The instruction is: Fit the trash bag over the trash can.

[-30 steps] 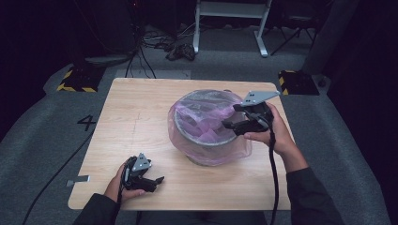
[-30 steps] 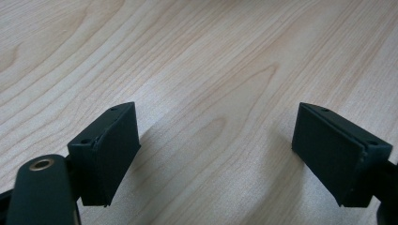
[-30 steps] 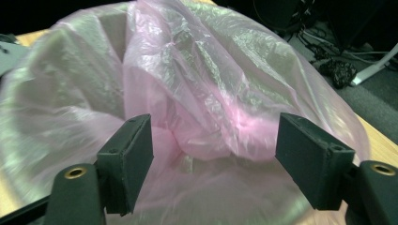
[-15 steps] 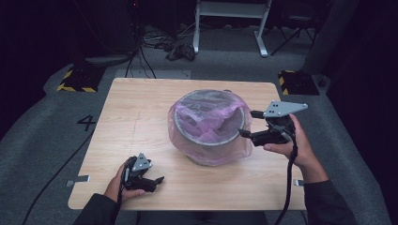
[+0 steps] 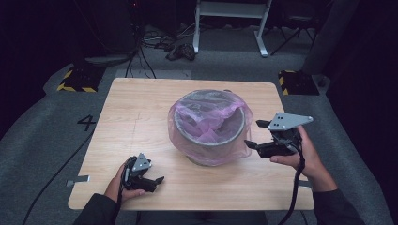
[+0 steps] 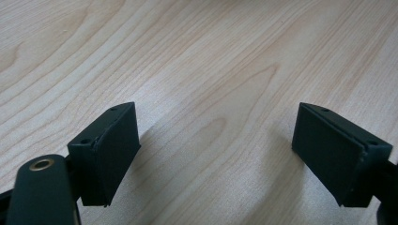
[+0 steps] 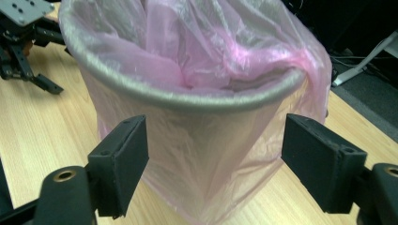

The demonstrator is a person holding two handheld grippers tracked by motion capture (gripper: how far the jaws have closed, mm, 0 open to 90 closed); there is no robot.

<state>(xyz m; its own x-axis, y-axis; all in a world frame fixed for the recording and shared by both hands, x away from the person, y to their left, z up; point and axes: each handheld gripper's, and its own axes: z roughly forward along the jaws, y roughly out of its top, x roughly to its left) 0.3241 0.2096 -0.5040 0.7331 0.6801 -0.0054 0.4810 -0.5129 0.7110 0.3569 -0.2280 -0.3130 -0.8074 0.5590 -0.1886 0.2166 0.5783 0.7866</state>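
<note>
Ahead of our right gripper point(image 5: 252, 134) the bin point(image 5: 209, 125) is standing mid-table, its pink bag point(image 7: 211, 51) draped over the rim. Our jaws, having just been opening, are gaping wide, nothing between them. Our left gripper point(image 5: 157, 180) is resting released on the table point(image 5: 126, 117).
</note>
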